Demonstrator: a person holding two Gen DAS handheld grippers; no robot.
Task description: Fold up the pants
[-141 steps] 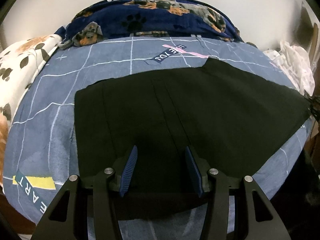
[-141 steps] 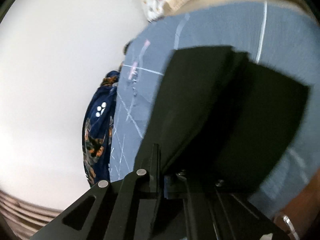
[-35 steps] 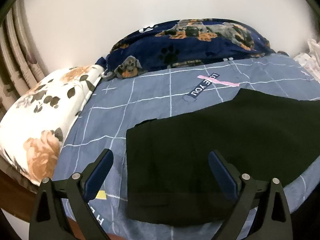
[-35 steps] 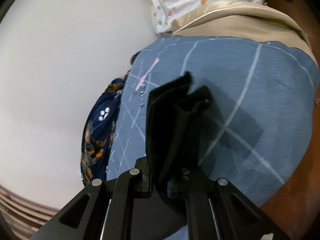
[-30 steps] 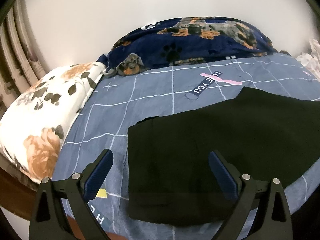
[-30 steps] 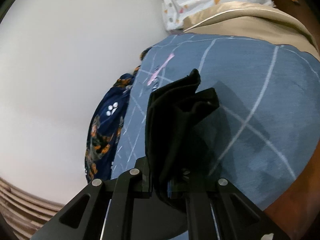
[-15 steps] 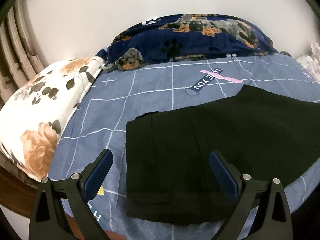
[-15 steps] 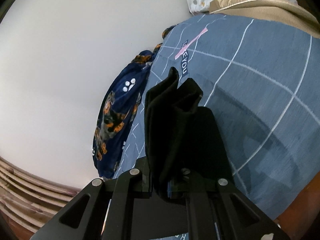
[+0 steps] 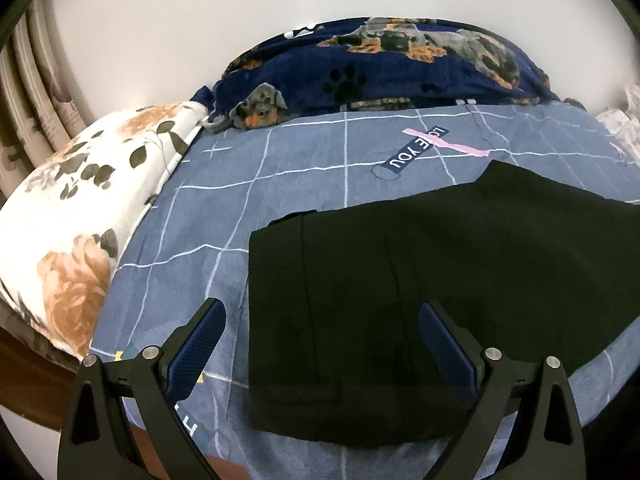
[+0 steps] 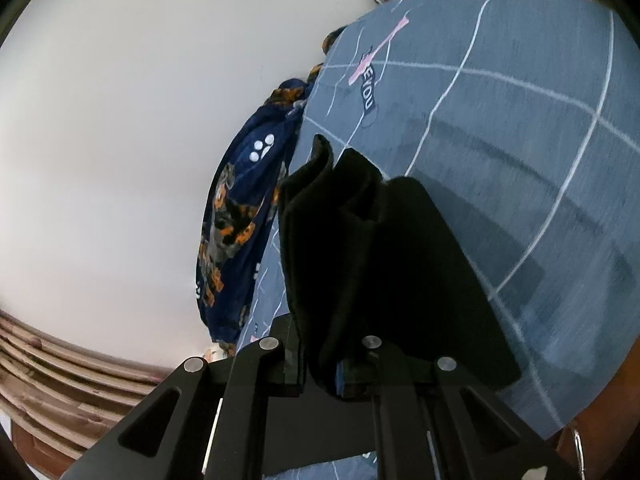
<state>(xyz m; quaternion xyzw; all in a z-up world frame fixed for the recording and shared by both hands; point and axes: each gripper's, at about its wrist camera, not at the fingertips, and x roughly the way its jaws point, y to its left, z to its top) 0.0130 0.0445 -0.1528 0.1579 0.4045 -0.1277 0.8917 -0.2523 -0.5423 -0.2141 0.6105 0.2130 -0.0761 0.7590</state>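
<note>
Right wrist: right tool (image 10: 320, 364) clamped on pants (image 10: 360, 248); left tool (image 9: 320, 344) spread wide above bed (image 9: 304, 168)

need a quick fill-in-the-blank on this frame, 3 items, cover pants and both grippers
1. The pants lying on the bedsheet are ____ in colour.
2. The left gripper has its jaws ____.
3. The right gripper is shut on a bunched end of the ____.

Missing words: black; open; pants
</note>
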